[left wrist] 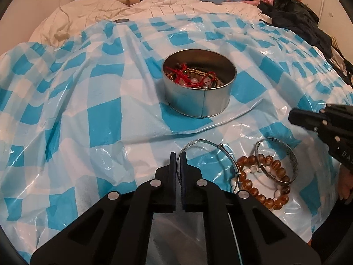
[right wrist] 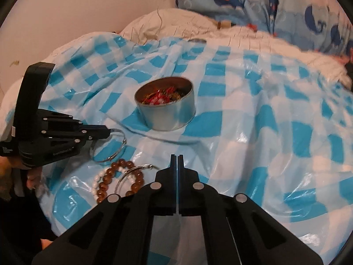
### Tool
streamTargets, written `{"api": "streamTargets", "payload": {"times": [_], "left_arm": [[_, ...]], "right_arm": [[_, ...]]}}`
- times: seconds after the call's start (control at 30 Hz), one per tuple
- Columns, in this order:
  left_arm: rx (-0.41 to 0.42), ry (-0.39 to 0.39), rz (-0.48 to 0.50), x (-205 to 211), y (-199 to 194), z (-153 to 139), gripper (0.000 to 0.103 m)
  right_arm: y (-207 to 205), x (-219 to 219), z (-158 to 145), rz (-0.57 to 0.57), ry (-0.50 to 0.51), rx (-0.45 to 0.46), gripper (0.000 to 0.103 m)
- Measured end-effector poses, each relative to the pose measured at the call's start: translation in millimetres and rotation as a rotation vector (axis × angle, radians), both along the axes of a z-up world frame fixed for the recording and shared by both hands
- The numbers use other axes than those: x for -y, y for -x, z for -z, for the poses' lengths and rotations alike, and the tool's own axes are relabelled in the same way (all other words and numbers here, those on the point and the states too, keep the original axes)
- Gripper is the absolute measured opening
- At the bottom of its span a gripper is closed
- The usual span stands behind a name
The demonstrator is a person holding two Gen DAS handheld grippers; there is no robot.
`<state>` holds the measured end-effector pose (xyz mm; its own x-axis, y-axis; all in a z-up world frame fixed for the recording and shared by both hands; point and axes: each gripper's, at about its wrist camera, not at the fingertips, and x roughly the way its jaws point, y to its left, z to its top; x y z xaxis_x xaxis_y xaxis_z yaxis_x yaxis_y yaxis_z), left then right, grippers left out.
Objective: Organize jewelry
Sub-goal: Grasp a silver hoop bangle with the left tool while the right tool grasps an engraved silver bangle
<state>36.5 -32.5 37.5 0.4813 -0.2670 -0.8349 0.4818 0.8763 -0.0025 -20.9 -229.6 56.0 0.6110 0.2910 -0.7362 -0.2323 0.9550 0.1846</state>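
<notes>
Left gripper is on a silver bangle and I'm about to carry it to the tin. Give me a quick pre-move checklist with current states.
1. Left gripper shut on the silver bangle: ok, rim sits between the closed fingers.
2. Bangle free of the other jewelry: not ok, its far side touches the amber bead bracelet.
3. Second bangle left behind safely: cannot tell, it lies across the beads.
4. Tin upright and open: ok.
5. Room in the tin: ok, contents sit below the rim.
6. Right gripper out of the path: ok, shut and empty, off to the side.
</notes>
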Motion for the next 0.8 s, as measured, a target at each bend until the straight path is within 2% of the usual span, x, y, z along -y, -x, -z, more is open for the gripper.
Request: {"api": "streamTargets", "payload": {"times": [0.07,0.23,0.3,0.37,0.4,0.5,0.63,0.8], "left_arm": [[-0.009,-0.011,-0.002,0.3,-1.2,4.0,0.003],[-0.017,-0.026,0.003,2.9,-0.5,7.9,0.003],[-0.019,-0.028,0.004,3.3,-0.3,8.4,0.003],[-0.020,-0.029,0.003,3.1,0.2,9.1,0.003],[-0.021,-0.030,0.003,3.2,0.4,9.1,0.003],[-0.021,-0.030,0.003,3.3,0.3,9.3,0.003],[-0.020,-0.030,0.002,3.2,0.2,9.4,0.003],[-0.021,-0.030,0.003,3.2,0.0,9.5,0.003]], "right_arm": [[-2.6,-1.2,3.8,-0.011,-0.025,-0.036,0.002],[-4.6,-8.9,15.8,-0.024,0.004,-0.090,0.002],[-4.3,-11.5,18.5,-0.030,0.005,-0.103,0.005],[-3.2,-13.7,19.2,-0.032,0.010,-0.101,0.043],[-2.2,-14.7,18.4,-0.034,0.011,-0.093,0.046],[-1.6,-18.7,19.5,-0.051,0.032,-0.093,0.044],[-1.3,-21.0,21.9,-0.067,0.048,-0.100,0.021],[1.5,-26.4,19.9,-0.087,0.095,-0.069,0.011]]}}
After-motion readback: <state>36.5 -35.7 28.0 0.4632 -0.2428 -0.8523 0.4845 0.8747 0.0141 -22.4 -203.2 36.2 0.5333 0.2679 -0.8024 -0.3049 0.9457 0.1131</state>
